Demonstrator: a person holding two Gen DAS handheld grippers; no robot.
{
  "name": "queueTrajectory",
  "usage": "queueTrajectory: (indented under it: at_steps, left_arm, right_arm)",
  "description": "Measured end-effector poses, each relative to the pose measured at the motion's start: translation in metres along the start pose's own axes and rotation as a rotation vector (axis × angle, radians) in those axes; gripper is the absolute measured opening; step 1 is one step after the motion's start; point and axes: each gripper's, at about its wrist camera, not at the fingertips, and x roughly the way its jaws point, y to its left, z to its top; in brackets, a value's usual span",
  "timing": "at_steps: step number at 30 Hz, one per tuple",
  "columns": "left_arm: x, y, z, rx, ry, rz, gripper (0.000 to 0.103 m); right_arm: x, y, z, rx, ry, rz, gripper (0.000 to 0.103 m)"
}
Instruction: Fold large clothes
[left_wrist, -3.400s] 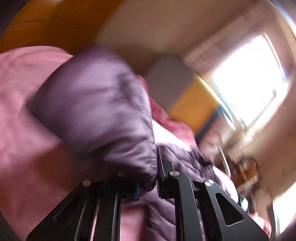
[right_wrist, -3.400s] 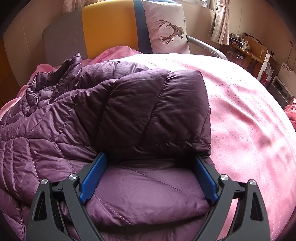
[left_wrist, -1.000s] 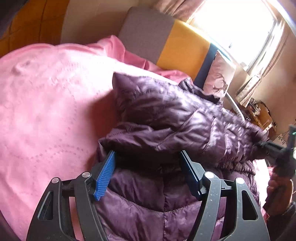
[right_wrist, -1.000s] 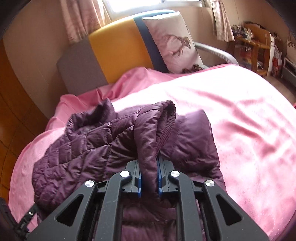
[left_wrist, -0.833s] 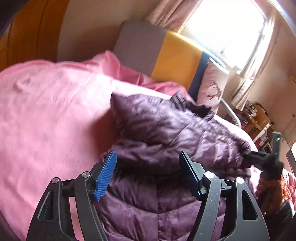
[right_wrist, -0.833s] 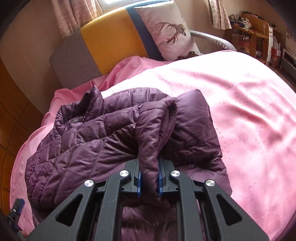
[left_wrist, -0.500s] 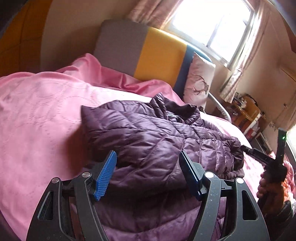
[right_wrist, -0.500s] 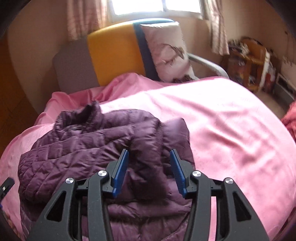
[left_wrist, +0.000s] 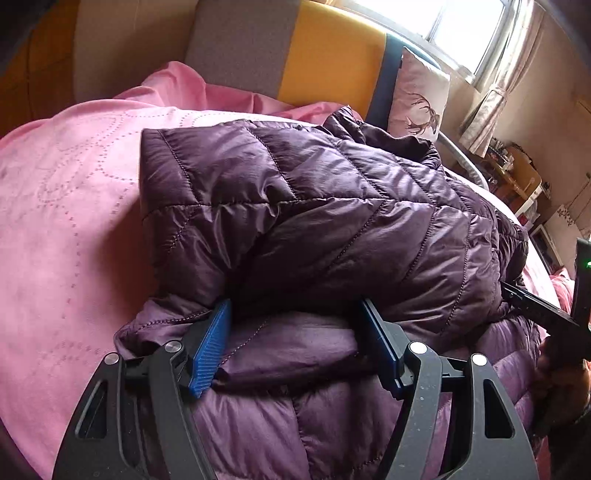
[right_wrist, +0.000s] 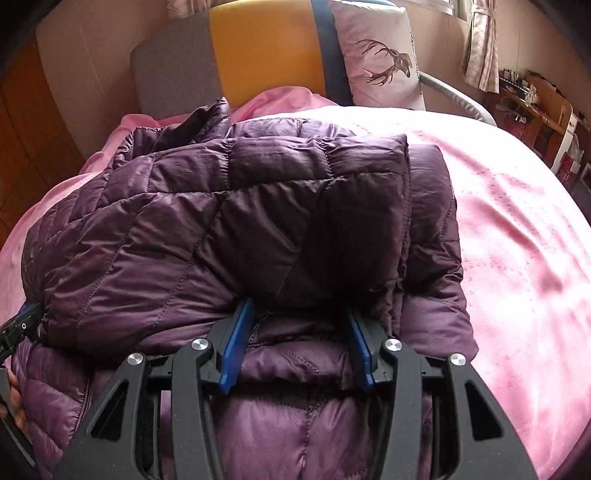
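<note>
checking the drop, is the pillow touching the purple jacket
Apart. In the right wrist view the deer pillow leans on the headboard, and a strip of pink bedspread lies between it and the jacket.

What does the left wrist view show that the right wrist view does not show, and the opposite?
Only the left wrist view: the bright window and the quilted purple jacket's left edge on the pink bedspread. Only the right wrist view: the jacket's right edge and the wide bedspread beyond it. Both: the jacket, the yellow headboard panel, the deer-print pillow, and an open hand-held gripper low over the jacket.
</note>
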Motion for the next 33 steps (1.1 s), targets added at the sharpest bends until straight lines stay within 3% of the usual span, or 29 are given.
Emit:
queueTrajectory:
  at_steps: [3, 6, 11, 14, 18, 23, 31, 33]
  left_arm:
    - [-0.022, -0.001, 0.001, -0.013, -0.032, -0.013, 0.069]
    - [-0.046, 0.001, 0.008, -0.005, -0.119, -0.016, 0.069]
    - [-0.054, 0.001, 0.041, -0.04, -0.179, -0.038, 0.069]
    - [-0.039, 0.0, 0.062, -0.049, -0.173, -0.031, 0.069]
    - [0.001, 0.011, 0.079, -0.097, -0.103, -0.002, 0.069]
    - [0.045, 0.024, 0.067, -0.063, -0.033, 0.033, 0.069]
    - [0.053, 0.02, 0.063, -0.02, -0.06, 0.062, 0.069]
    - [0.046, 0.014, 0.065, -0.008, -0.049, 0.101, 0.069]
  right_arm:
    - [-0.02, 0.006, 0.001, -0.044, -0.016, -0.008, 0.057]
    - [-0.038, 0.015, 0.012, -0.071, -0.083, 0.007, 0.061]
    - [-0.033, 0.034, 0.043, -0.057, -0.131, 0.007, 0.074]
    - [-0.013, 0.041, 0.061, -0.032, -0.126, -0.022, 0.078]
    - [0.022, 0.037, 0.074, -0.019, -0.079, -0.088, 0.079]
    - [0.05, 0.032, 0.068, -0.044, -0.056, -0.078, 0.081]
    - [0.07, 0.037, 0.057, -0.073, -0.06, -0.106, 0.082]
    - [0.071, 0.036, 0.056, -0.072, -0.063, -0.105, 0.083]
